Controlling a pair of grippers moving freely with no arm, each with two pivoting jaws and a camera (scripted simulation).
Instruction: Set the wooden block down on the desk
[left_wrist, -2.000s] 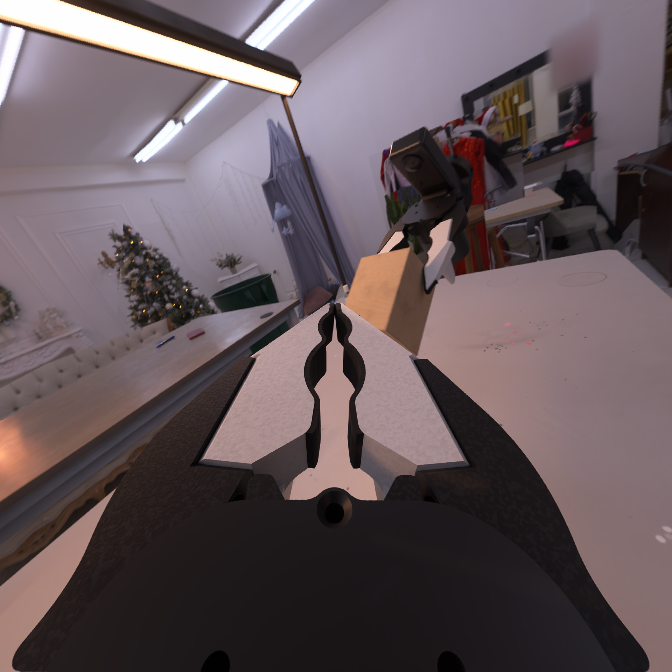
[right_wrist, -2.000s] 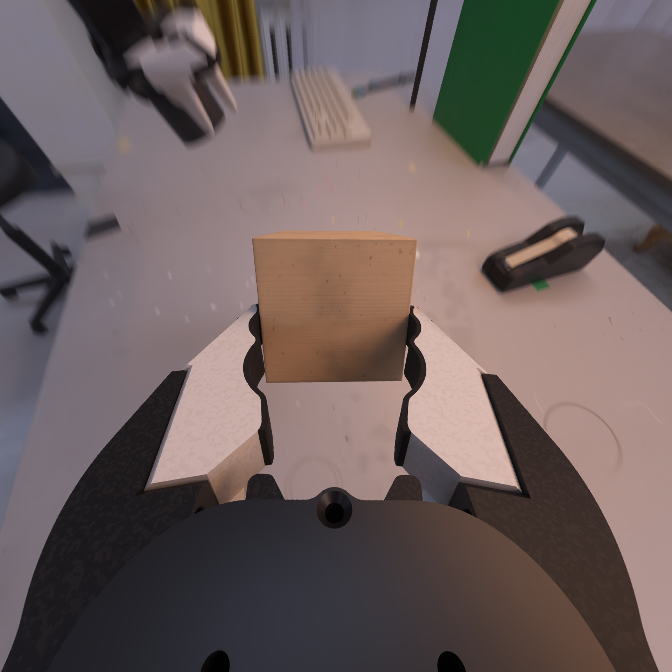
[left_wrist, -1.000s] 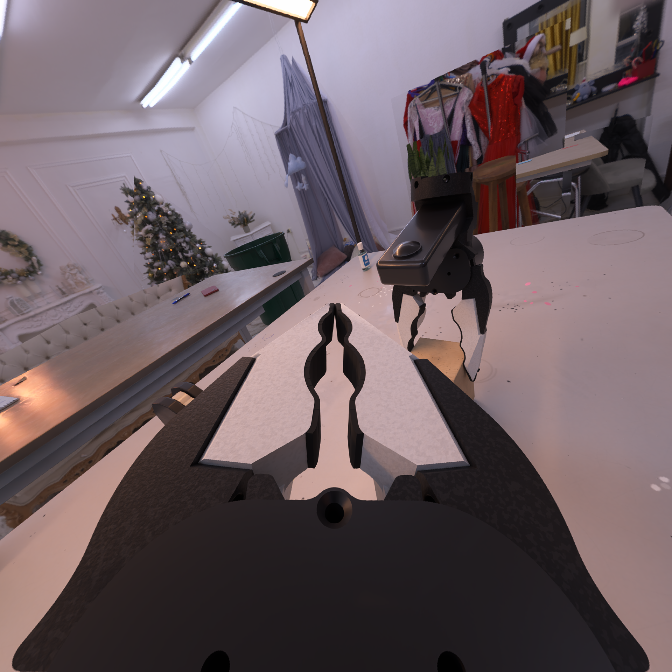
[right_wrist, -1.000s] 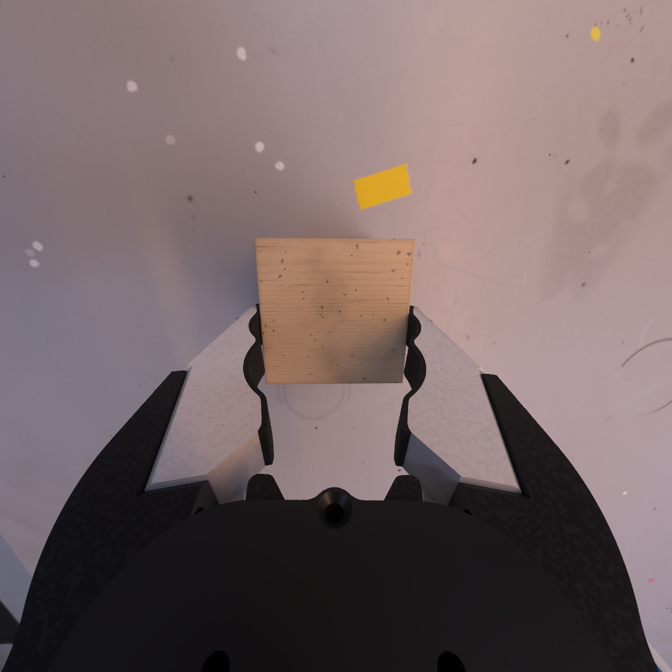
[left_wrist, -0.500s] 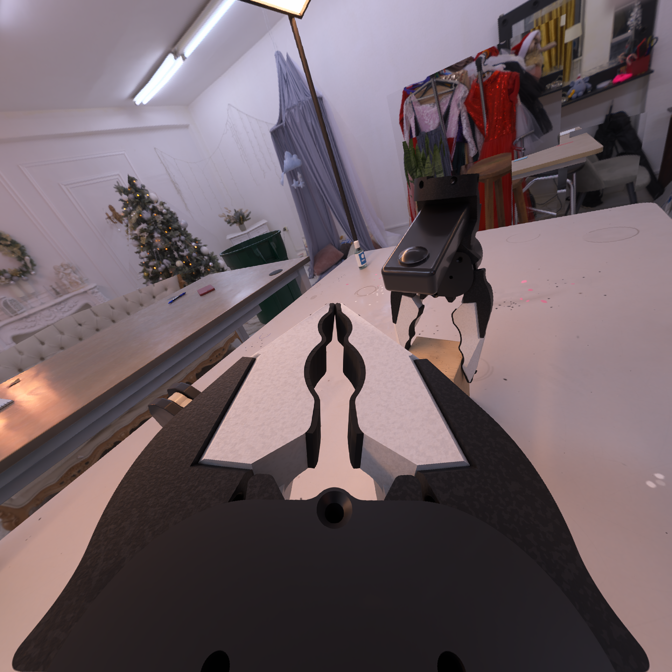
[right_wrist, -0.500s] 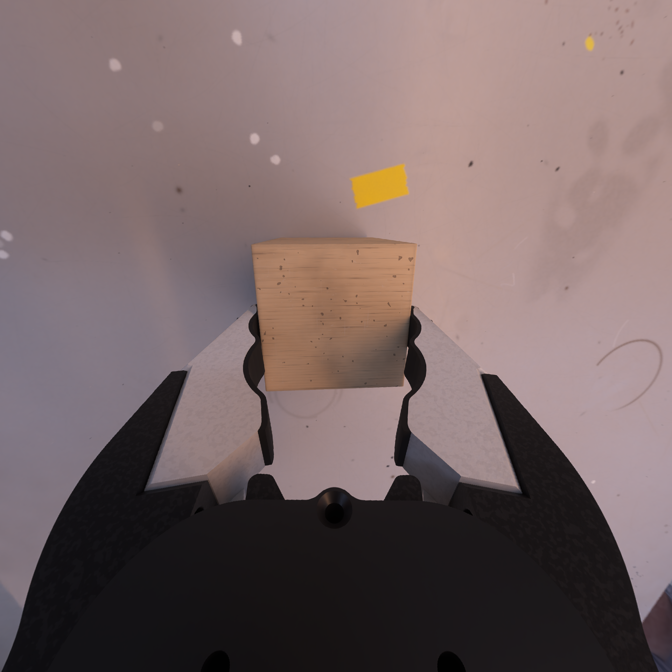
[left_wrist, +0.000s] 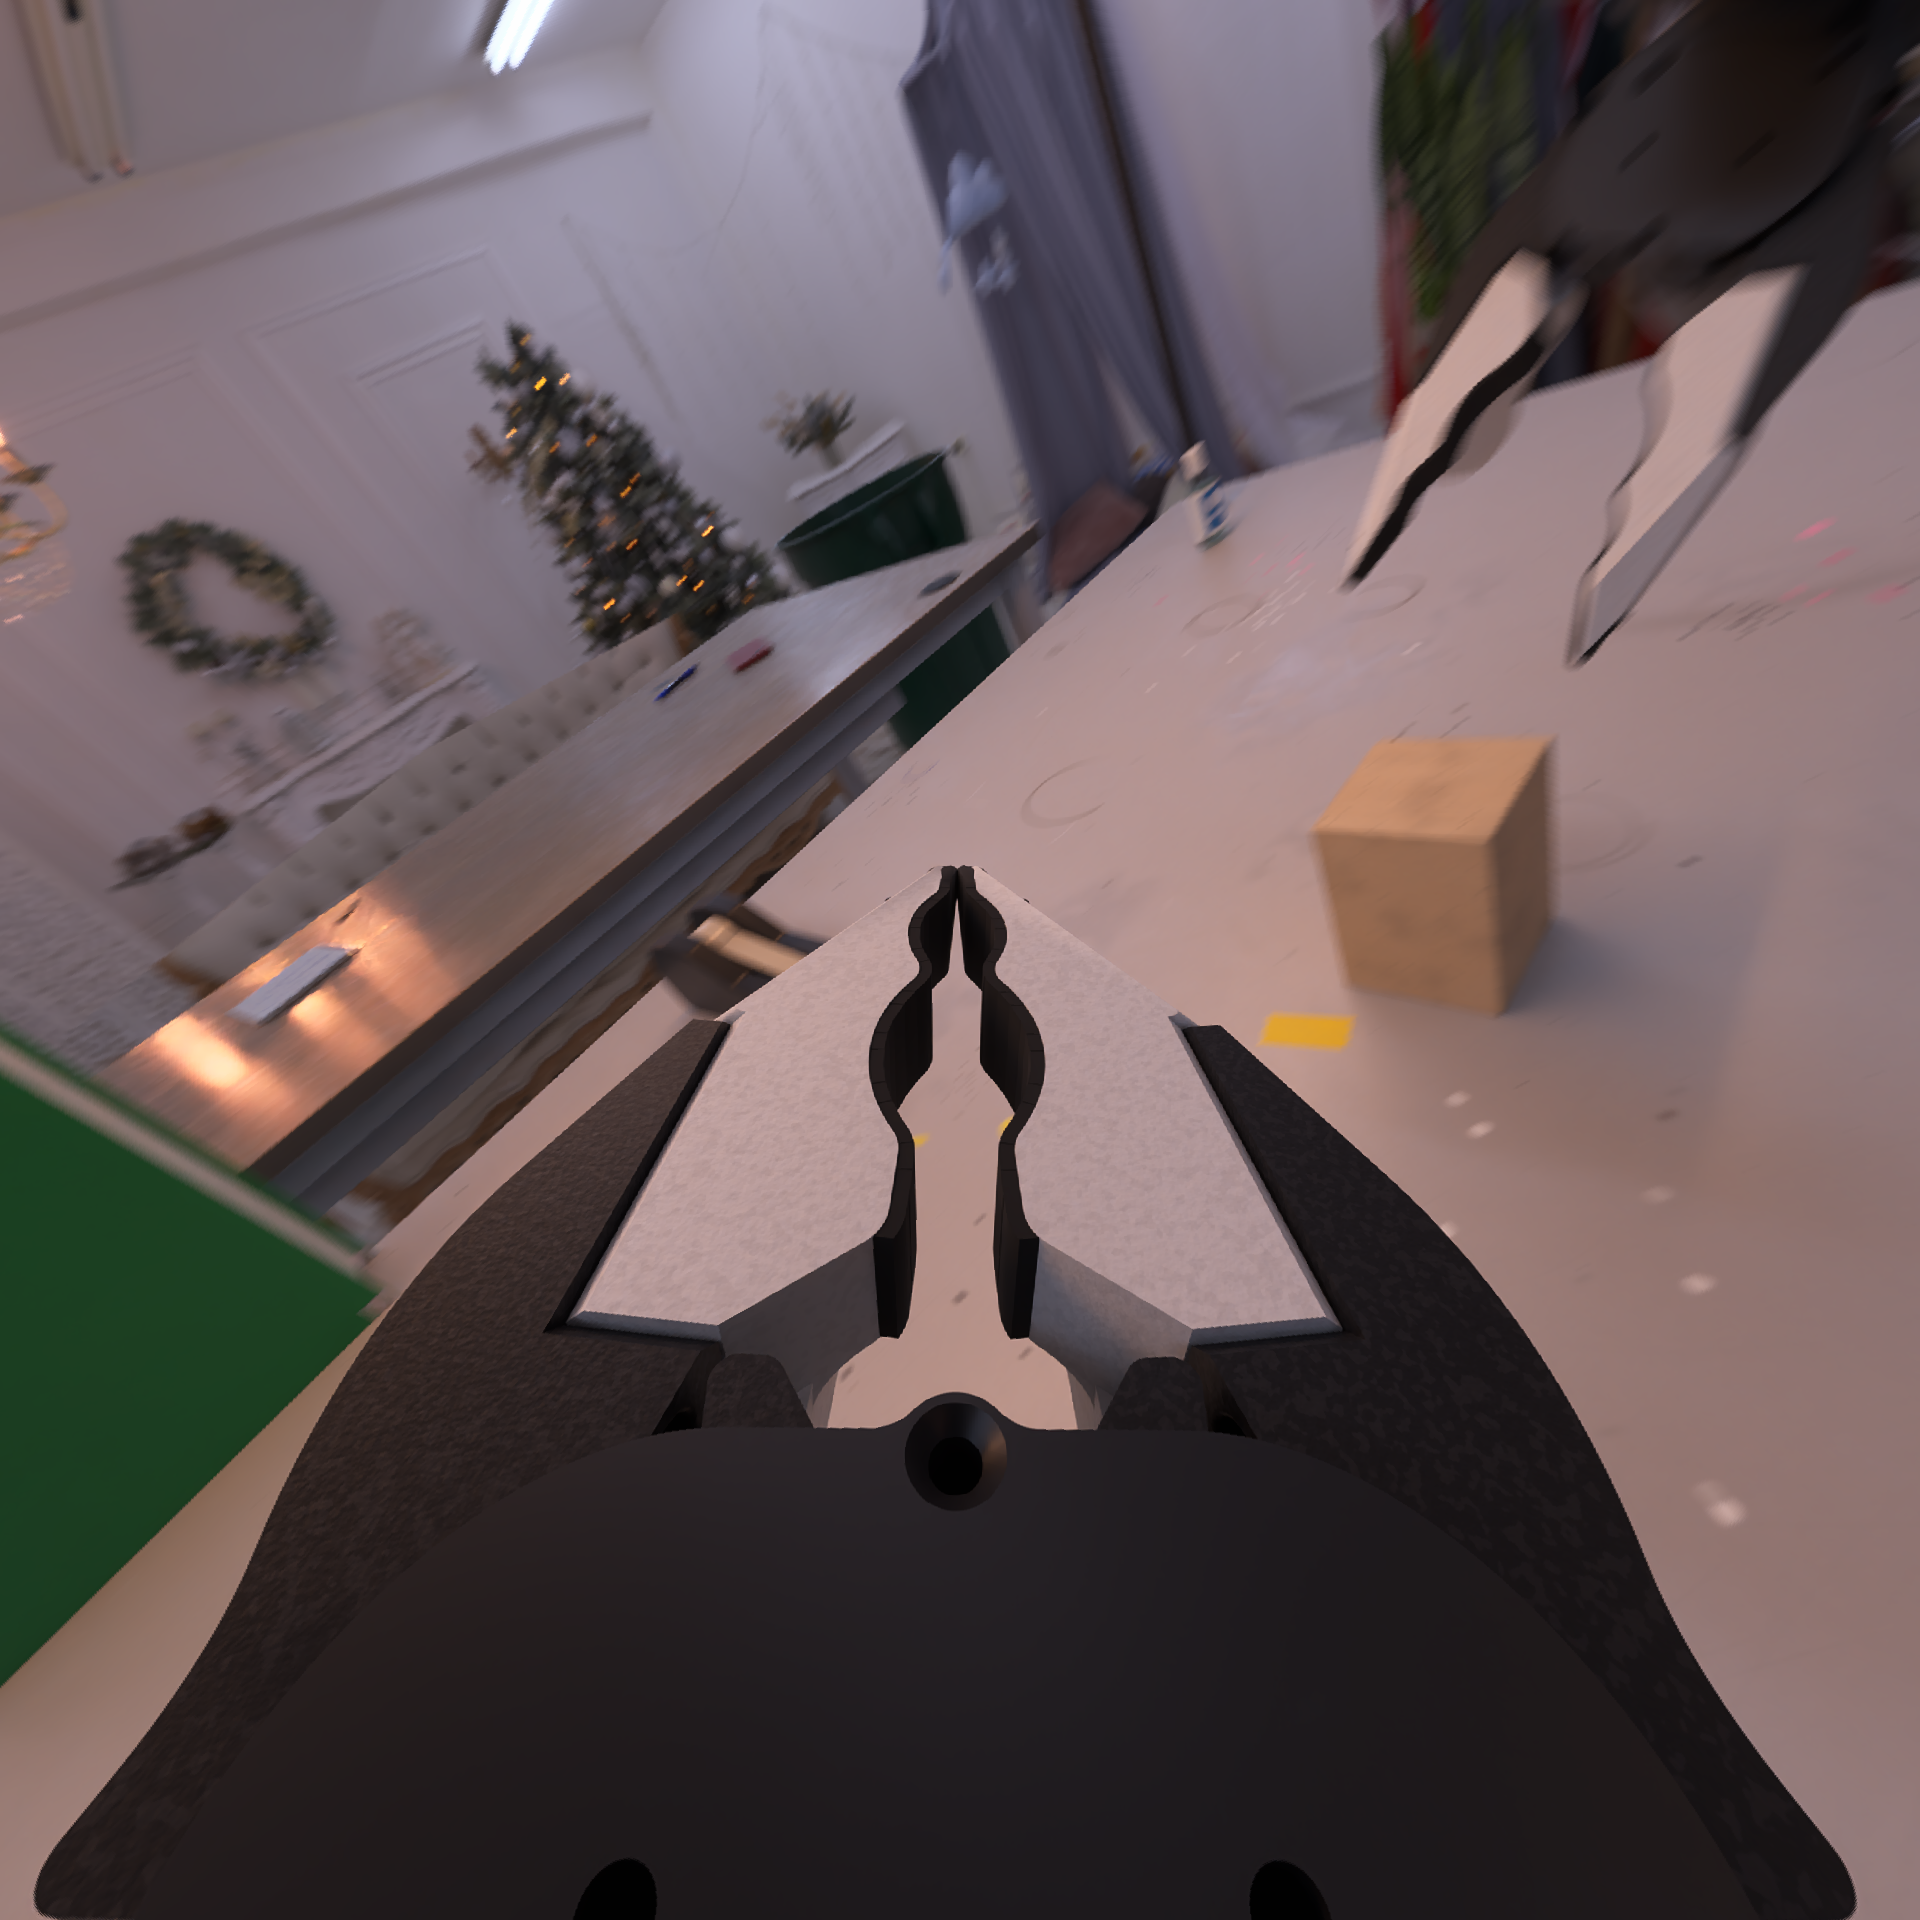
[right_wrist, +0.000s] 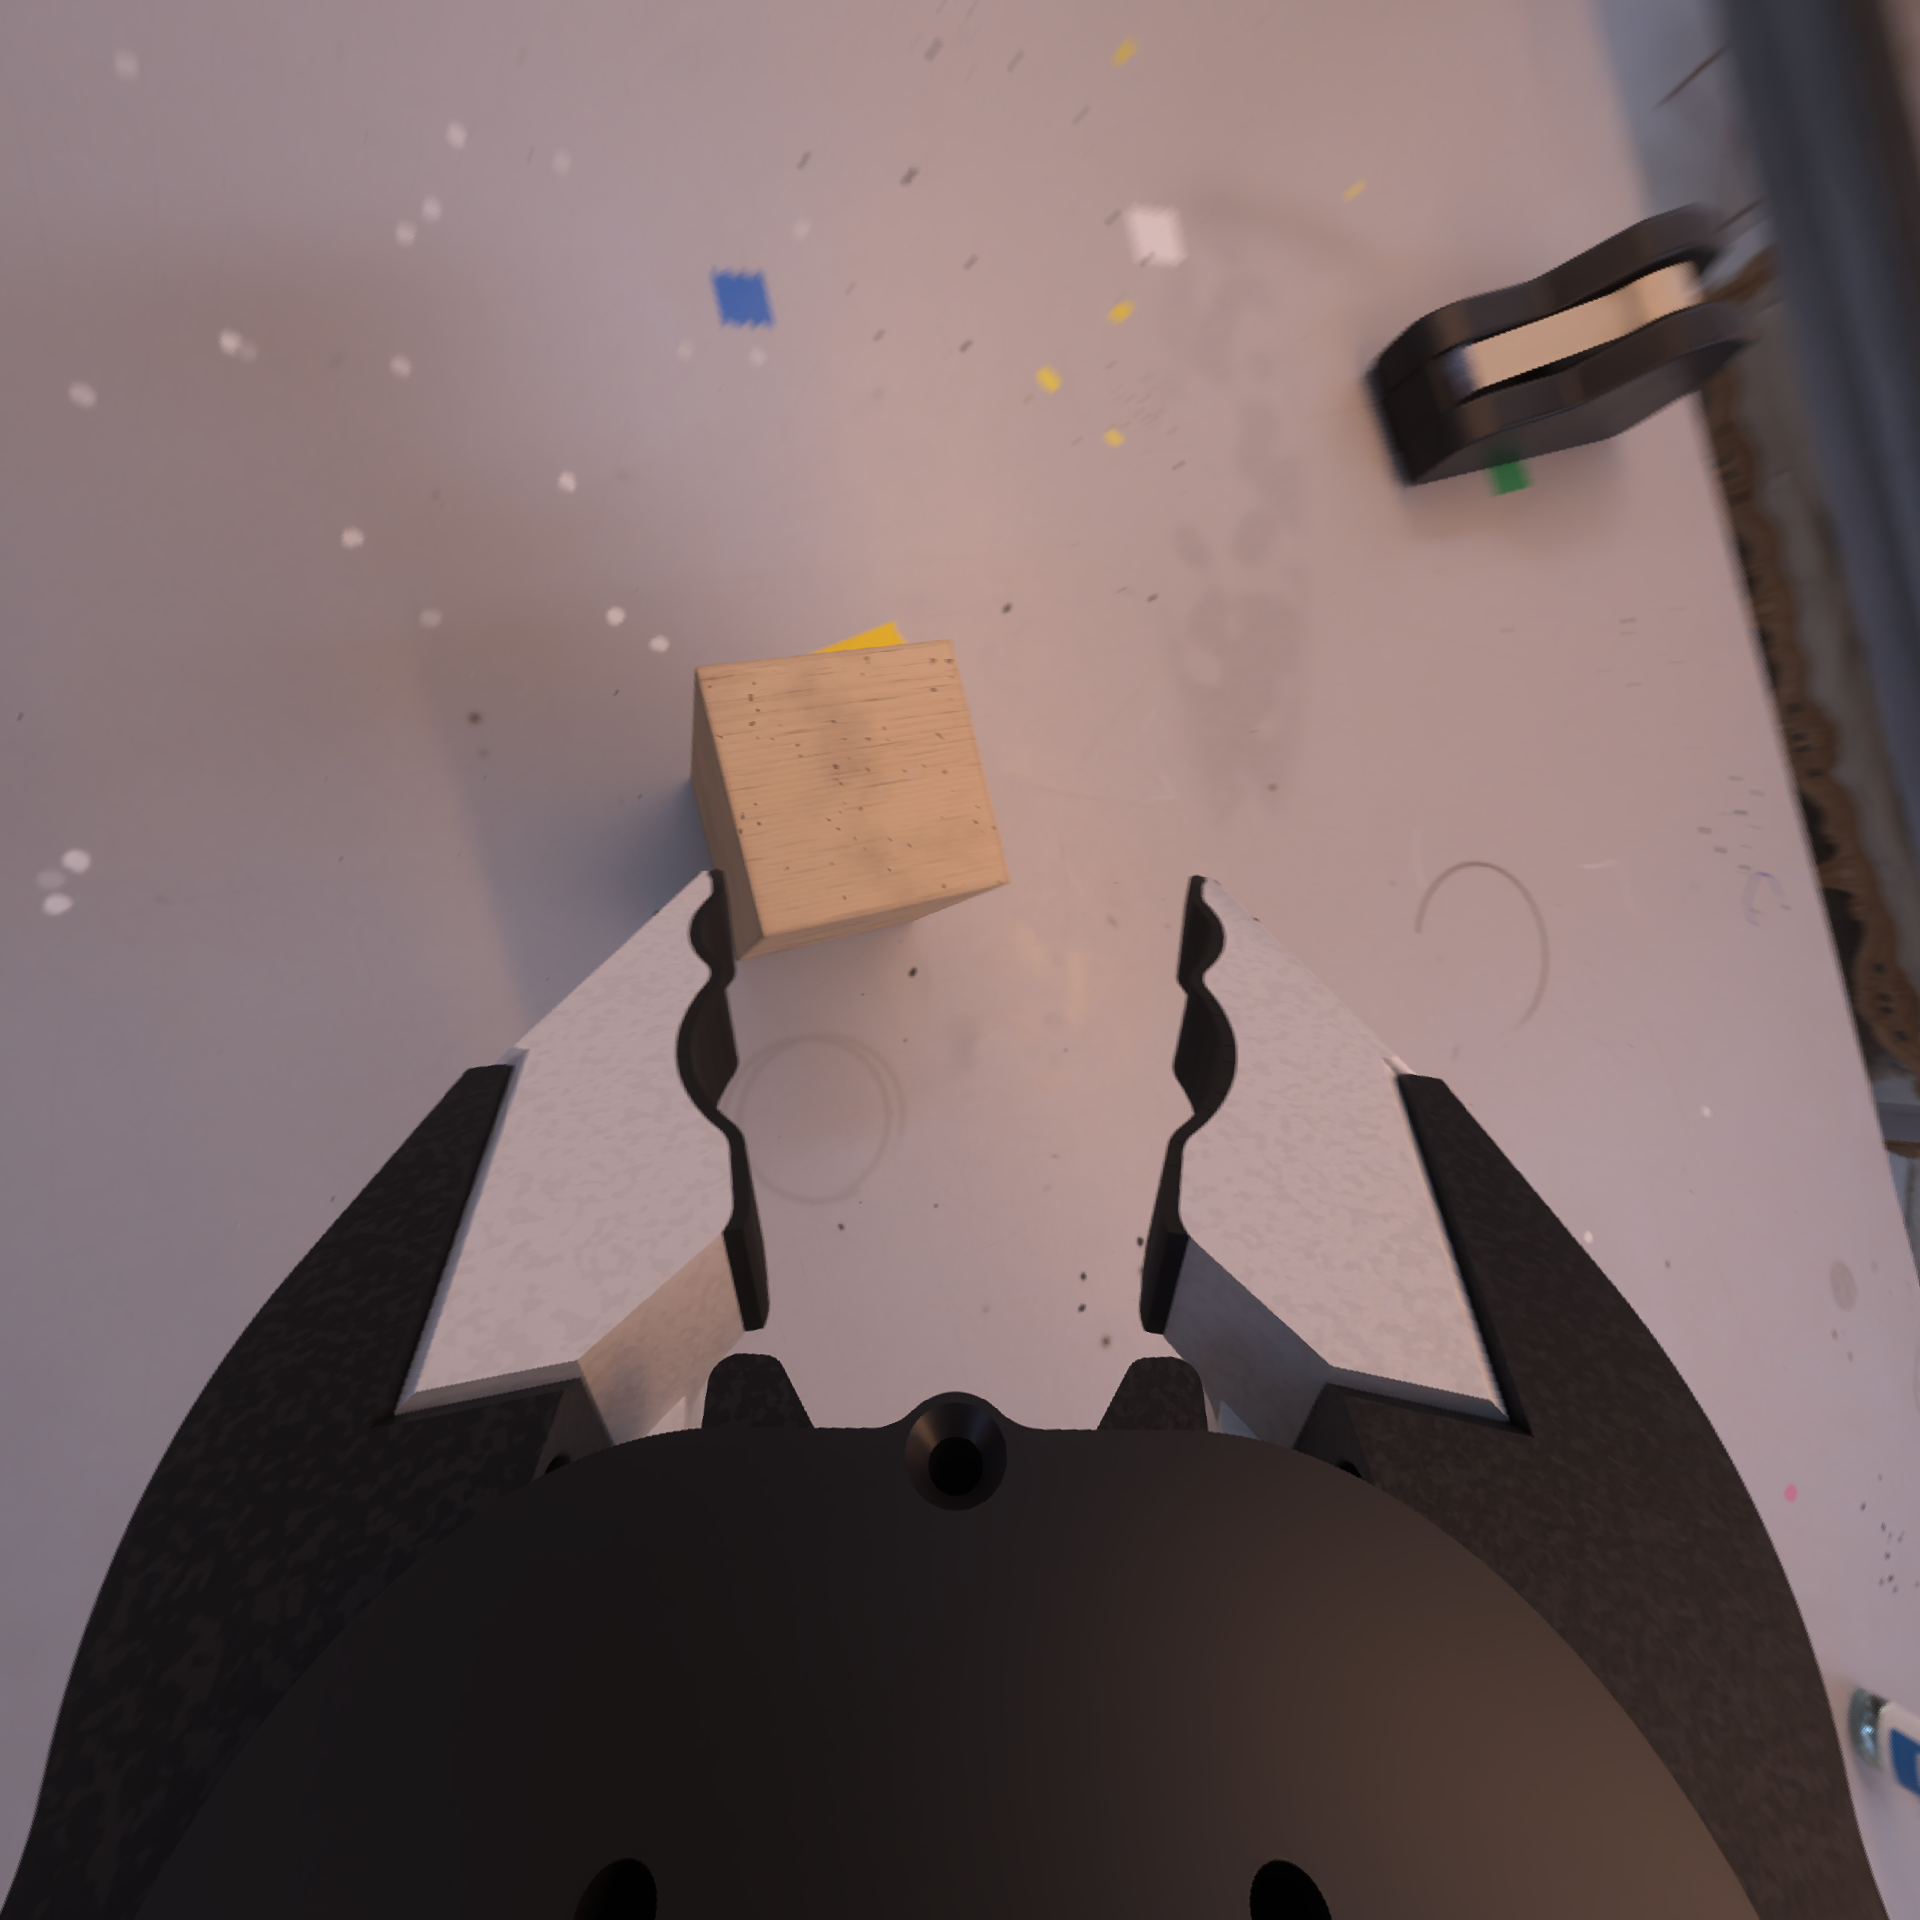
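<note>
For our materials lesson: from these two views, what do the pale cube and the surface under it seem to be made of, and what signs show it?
Pale tan wooden block: seemingly unfinished light wood; fine parallel grain lines, dark flecks, matte faces with no gloss.
Pale desk: probably a smooth laminate or painted top; uniform off-white, soft sheen, faint ring marks and smudges. The exact material stays unclear.

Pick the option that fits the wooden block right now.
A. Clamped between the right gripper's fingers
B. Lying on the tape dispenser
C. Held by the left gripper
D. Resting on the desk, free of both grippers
D: the wooden block sits on the desk, the right gripper raised open above it, the left gripper shut and empty.
</note>
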